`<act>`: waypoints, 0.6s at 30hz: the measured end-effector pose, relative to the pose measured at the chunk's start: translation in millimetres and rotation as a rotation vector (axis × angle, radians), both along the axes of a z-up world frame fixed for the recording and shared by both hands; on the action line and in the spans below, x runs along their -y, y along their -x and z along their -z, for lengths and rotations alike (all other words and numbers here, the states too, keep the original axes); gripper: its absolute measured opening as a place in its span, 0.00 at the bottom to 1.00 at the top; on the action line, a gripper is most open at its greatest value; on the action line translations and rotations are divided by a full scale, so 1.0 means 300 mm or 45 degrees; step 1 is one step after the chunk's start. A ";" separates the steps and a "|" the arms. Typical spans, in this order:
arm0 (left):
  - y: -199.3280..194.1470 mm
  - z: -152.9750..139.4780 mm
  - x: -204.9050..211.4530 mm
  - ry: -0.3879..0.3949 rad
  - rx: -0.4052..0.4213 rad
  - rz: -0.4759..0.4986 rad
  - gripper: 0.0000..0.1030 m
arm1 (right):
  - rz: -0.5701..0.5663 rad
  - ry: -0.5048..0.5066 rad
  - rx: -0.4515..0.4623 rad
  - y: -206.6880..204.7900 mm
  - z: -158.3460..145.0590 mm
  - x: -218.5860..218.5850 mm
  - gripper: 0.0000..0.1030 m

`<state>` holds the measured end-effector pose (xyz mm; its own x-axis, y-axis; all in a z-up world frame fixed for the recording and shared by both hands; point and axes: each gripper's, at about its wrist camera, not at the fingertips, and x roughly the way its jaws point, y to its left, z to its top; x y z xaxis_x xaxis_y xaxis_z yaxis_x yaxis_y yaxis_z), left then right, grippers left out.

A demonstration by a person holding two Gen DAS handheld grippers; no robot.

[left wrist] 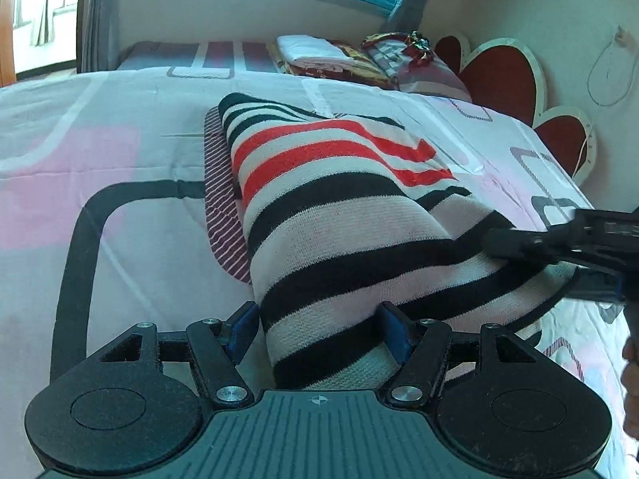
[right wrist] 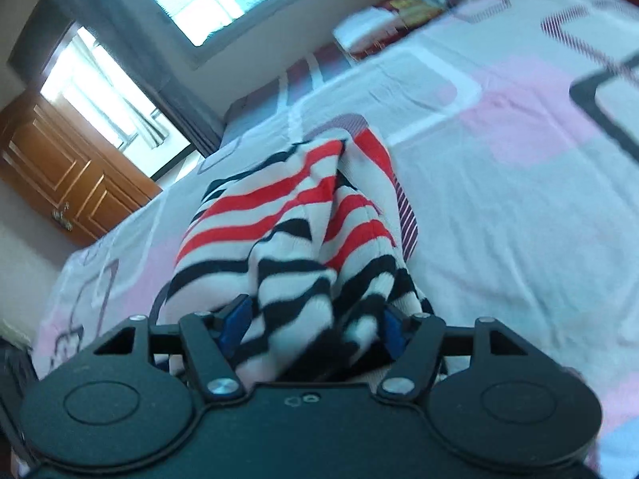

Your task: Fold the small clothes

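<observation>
Your left gripper [left wrist: 319,329] stands released, jaws astride the near end of the striped knit sweater [left wrist: 339,215], pads not pressing. The sweater's long axis runs away from you across the bed [left wrist: 120,119], over a thin-striped garment [left wrist: 219,199]. Your right gripper [right wrist: 315,327] straddles bunched knit; whether it pinches, you cannot tell. Folded linens [left wrist: 315,56] sit at the far edge, clear of the fold.

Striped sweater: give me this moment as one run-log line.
item: striped sweater, part-folded on bed | left gripper: open, hem between jaws | right gripper: open, bunched knit between jaws | fold unfinished
</observation>
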<state>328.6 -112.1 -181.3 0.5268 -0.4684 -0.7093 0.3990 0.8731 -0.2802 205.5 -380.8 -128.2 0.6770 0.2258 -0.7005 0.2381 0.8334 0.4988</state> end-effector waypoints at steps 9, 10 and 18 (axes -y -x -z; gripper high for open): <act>0.029 -0.056 -0.011 0.046 0.052 0.029 0.63 | -0.102 0.246 0.158 0.051 -0.095 -0.081 0.22; 0.029 -0.055 -0.005 0.038 0.047 0.037 0.63 | -0.094 0.256 0.173 0.071 -0.101 -0.078 0.22; 0.009 0.018 0.022 0.031 -0.055 0.023 0.64 | -0.028 0.362 0.004 0.086 0.051 -0.037 0.28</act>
<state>325.7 -118.7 -186.6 0.4873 -0.4951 -0.7193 0.4017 0.8585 -0.3188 179.8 -369.6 -143.6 0.6766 0.0356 -0.7355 0.2168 0.9449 0.2453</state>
